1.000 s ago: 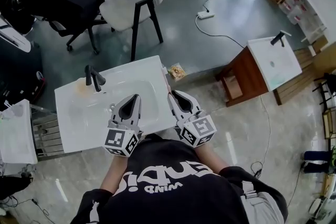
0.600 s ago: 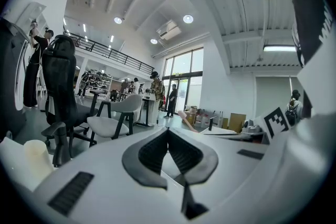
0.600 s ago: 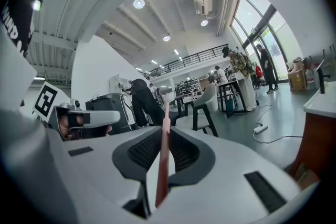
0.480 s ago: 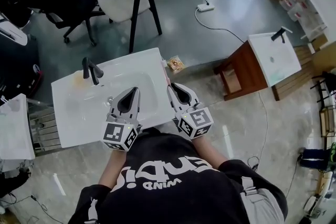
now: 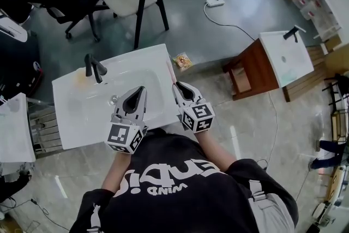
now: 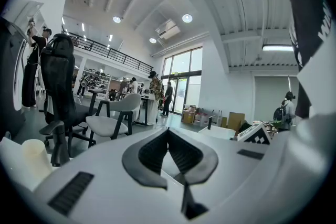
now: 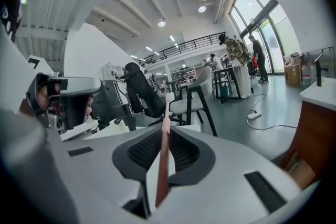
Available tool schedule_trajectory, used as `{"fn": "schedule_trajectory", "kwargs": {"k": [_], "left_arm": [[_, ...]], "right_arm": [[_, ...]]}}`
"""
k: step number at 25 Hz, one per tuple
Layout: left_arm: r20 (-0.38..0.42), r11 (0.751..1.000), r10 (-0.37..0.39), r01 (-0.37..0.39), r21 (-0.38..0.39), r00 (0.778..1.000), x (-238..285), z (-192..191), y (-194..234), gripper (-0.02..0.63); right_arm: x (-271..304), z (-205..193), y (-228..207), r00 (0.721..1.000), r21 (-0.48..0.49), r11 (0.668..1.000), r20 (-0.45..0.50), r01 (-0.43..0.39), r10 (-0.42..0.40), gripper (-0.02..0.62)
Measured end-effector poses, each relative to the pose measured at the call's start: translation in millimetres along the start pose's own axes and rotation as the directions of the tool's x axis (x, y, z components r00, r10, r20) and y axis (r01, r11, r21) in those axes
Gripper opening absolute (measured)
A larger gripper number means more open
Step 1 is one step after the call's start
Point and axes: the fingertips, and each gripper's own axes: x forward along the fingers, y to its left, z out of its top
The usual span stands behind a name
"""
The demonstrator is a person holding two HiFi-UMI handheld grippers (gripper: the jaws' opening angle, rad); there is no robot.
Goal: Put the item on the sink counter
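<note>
The right gripper [image 7: 167, 129] has its jaws nearly together, clamped on a slim pink plastic toothbrush [image 7: 164, 160]. The brush's lower end is hidden inside the gripper body, and its pale head [image 7: 169, 96] sticks out past the tips, bristles hard to make out. Beside it, the left gripper [image 6: 168, 131] has its jaws together with nothing between them. Under both lies the white ceramic sink counter [image 5: 71, 123], its near edge covered by the grippers. A black faucet [image 5: 94, 67] stands beyond the left gripper.
</note>
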Motion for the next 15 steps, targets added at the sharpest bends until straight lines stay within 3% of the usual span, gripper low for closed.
{"fn": "schedule_trajectory", "kwargs": {"k": [15], "left_arm": [[-0.014, 1.000, 0.004, -0.004, -0.015, 1.000, 2.1, -5.2, 5.5, 0.020]], "right_arm": [[28.6, -69.6, -24.6, 0.979, -0.019, 0.998, -0.194, 0.056, -0.059, 0.060]]}}
